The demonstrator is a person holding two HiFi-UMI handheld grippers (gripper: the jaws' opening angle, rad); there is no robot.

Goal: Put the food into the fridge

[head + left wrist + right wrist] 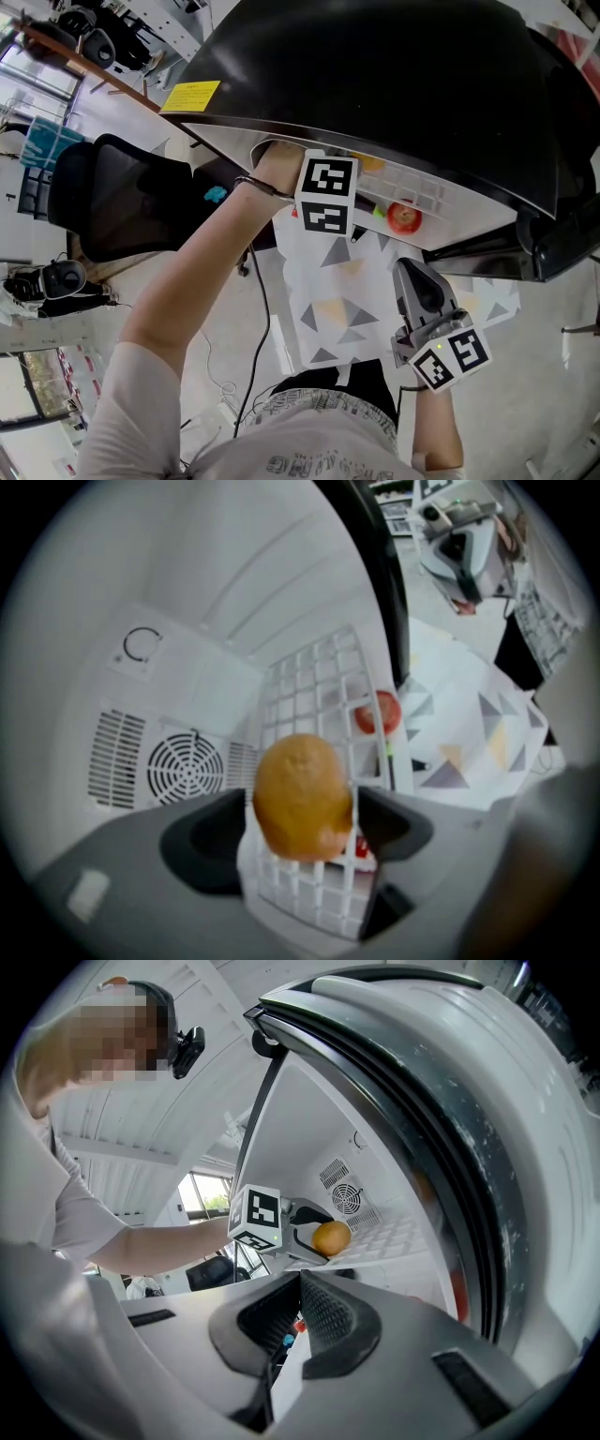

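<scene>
Left gripper view: the left tool is inside the open fridge with its jaws spread wide. An orange stands between them on the white wire shelf. The fruit lies close against the right jaw, while a sliver of shelf shows beside the left jaw, so the pads are not clamped on it. A round fan grille is set in the rear wall behind the orange. A red fruit shows near the front edge of the shelf, well apart from the orange; whether it lies on the shelf or below it cannot be told.

Right gripper view: the right tool has its jaws closed together with nothing between them. It points toward the fridge opening from outside.

Head view: the person's left arm reaches up into the fridge. The right tool is held low, outside the fridge, over a sheet with a triangle pattern.
</scene>
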